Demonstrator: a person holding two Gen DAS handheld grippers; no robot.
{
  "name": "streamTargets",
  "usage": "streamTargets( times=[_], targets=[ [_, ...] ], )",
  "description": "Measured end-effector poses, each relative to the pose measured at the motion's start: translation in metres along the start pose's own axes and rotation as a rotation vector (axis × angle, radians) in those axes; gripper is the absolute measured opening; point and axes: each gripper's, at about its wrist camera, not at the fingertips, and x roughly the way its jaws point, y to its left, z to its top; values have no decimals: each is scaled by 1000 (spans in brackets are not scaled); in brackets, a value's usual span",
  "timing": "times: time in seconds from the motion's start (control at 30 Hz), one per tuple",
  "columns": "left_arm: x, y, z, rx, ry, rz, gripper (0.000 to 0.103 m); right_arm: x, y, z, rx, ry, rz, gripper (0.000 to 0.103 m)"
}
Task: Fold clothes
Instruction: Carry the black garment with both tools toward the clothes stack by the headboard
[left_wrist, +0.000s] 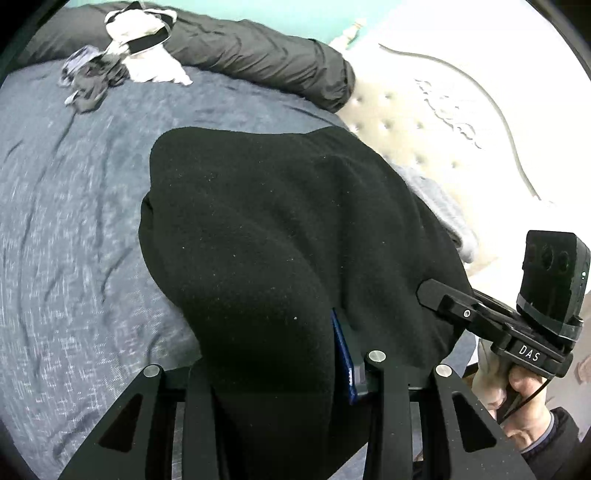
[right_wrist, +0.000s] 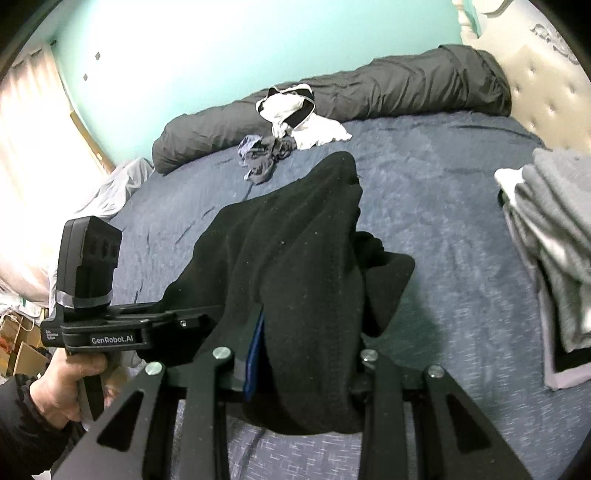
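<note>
A black fleece garment (left_wrist: 266, 229) hangs bunched over my left gripper (left_wrist: 273, 362) and hides most of its fingers; one blue pad (left_wrist: 343, 358) shows at the cloth's edge. My right gripper (left_wrist: 439, 295) reaches into the same garment from the right, held by a hand (left_wrist: 517, 387). In the right wrist view the black garment (right_wrist: 306, 266) drapes over my right gripper (right_wrist: 310, 362), lifted above the bed with a shadow beneath it. There my left gripper (right_wrist: 192, 317) enters the cloth from the left. Both grippers are shut on thick folds.
The blue-grey bed sheet (right_wrist: 443, 166) spreads all around. A stack of folded grey clothes (right_wrist: 554, 240) lies at the right edge. A white-and-black garment (right_wrist: 295, 110) and a small dark crumpled one (right_wrist: 262, 155) lie by a rolled dark duvet (right_wrist: 406, 88). A cream tufted headboard (left_wrist: 406, 110) bounds the bed.
</note>
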Motion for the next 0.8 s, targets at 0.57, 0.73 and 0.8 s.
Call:
streamTargets(
  times=[0.57,0.73,0.8],
  targets=[
    [8,-132,61,119,-35,-24,39,-99,-53,56,-39,-103,-83,31],
    [30,-173,83,153,-35,-37,39,-129,-79,69,-44,-129,-123,31],
    [41,-190,92,164,-36,-44,39,-141,-90,73,-48,-142,-136,31]
  ],
)
